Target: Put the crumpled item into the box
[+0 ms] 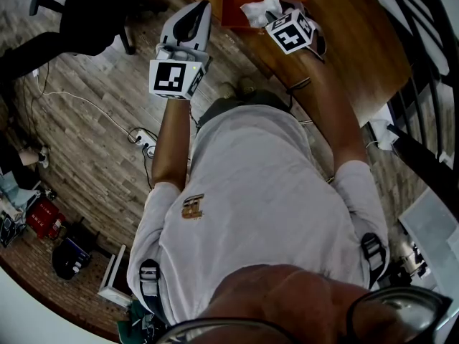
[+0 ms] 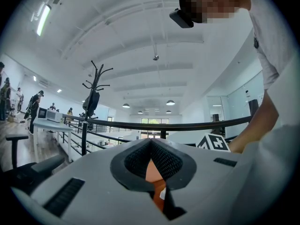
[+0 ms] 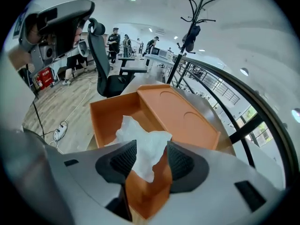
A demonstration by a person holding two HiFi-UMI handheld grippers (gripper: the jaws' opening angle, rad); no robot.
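Crumpled white paper (image 3: pixel 140 142): sits between the jaws of the right gripper (image 3: pixel 151 146), above the orange box (image 3: pixel 105 114); its far part lies over the box's open compartment; its near tip hangs down in the gap between the jaws, in front of the box's near corner; whether it rests on the box's floor cannot be told.

Right gripper: jaws stand wide apart; the ribbed pads (image 3: pixel 124 161) flank the paper on either side; the paper's edges run close to both pads, but neither pad presses on it; actual contact cannot be confirmed. In the head view the paper shows just beyond this gripper's marker cube (image 1: pixel 290 31), at the box's edge.

Box: orange, on a wooden table (image 1: pixel 344 41); a flat orange panel (image 3: pixel 183 116) with two round recesses adjoins the open compartment on its right side; nothing but the paper is seen in the compartment.

Left gripper (image 2: pixel 151 142): jaws together, tips meeting; an orange patch shows in the slot below the tips, nature not determinable; no paper between them. In the head view it is held to the left of the box, apart from it, beside the table's edge and above the plank floor (image 1: pixel 93 142); its own marker cube (image 1: pixel 176 77) faces the camera.
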